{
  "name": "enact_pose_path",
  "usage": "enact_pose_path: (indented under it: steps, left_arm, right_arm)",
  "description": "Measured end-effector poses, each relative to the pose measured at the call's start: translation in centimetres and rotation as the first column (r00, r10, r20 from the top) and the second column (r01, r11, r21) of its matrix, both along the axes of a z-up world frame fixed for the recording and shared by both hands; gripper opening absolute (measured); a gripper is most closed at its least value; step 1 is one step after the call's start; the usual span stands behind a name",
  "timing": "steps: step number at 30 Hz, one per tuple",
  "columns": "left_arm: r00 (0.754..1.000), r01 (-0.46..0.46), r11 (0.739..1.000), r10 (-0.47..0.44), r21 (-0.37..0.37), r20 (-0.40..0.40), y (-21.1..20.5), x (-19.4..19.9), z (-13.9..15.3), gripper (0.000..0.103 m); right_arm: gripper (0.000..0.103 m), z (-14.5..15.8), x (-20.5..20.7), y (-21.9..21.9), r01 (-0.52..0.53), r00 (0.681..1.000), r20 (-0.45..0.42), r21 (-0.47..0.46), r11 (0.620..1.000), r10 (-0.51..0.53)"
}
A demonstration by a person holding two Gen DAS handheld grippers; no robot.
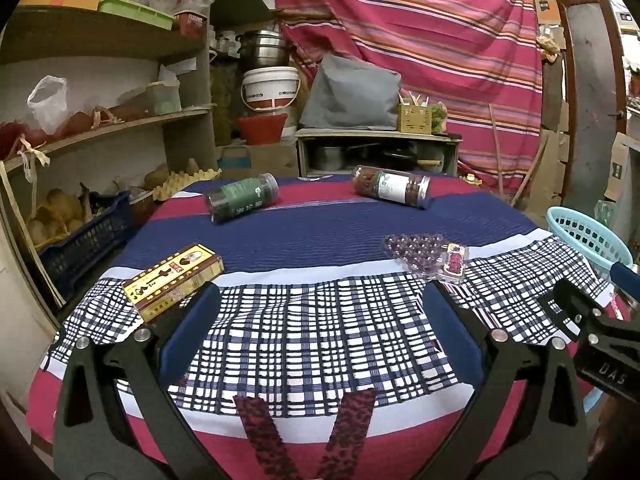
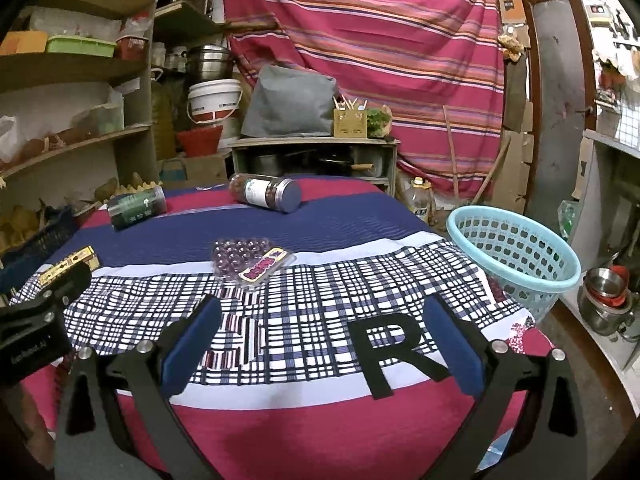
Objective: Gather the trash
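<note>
Both my left gripper (image 1: 320, 320) and my right gripper (image 2: 320, 332) hung spread wide with nothing between the blue pads, above the near edge of the table (image 1: 304, 360); the trash lay ahead: a yellow box (image 1: 174, 280) at ten o'clock, a clear blister tray (image 2: 252, 260) at twelve, and two jars, green (image 1: 242, 198) and brown (image 2: 266, 193), on their sides at the far edge. I judged the round, smooth plastic jars likely to roll off if nudged; the thin, bumpy tray might buckle or slip from my pads; the loose checked cloth could bunch; the perforated blue basket (image 2: 516, 248) at two o'clock looked light enough to tip.
</note>
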State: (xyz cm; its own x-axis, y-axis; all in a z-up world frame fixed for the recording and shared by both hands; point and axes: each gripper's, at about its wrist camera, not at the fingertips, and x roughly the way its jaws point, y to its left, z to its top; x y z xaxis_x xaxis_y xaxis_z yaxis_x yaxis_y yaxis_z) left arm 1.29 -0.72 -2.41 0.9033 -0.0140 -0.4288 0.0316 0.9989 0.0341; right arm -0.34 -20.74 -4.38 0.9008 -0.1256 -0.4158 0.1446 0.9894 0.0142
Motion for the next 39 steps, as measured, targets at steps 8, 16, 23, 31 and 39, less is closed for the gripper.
enact_pose_path:
  steps: [8, 16, 23, 31, 39]
  left_arm:
    - [1.0, 0.017, 1.0, -0.017, -0.004, 0.0, -0.06, -0.03, -0.05, 0.098]
    - [1.0, 0.016, 1.0, -0.016, -0.012, 0.001, -0.04, 0.0, -0.01, 0.098]
    - [1.0, 0.008, 1.0, -0.008, -0.008, 0.007, -0.26, -0.02, 0.01, 0.098]
    - [1.0, -0.001, 1.0, 0.001, -0.006, 0.01, -0.02, -0.05, 0.01, 0.098]
    - [1.0, -0.005, 1.0, 0.005, -0.007, 0.01, 0.09, -0.07, -0.03, 0.098]
  right_arm:
    - [0.098, 0.02, -0.23, -0.02, 0.016, 1.0, -0.002, 0.0, 1.0, -0.016]
    - [0.098, 0.06, -0.25, 0.15, 0.013, 1.0, -0.001, -0.018, 1.0, -0.013]
    - [0.098, -0.01, -0.22, -0.01, 0.009, 1.0, -0.002, -0.014, 1.0, -0.009]
    - [0.098, -0.04, -0.18, -0.06, 0.005, 1.0, -0.003, -0.012, 1.0, -0.005]
    - [0.098, -0.09, 0.03, -0.19, 0.002, 1.0, -0.01, -0.006, 1.0, -0.002]
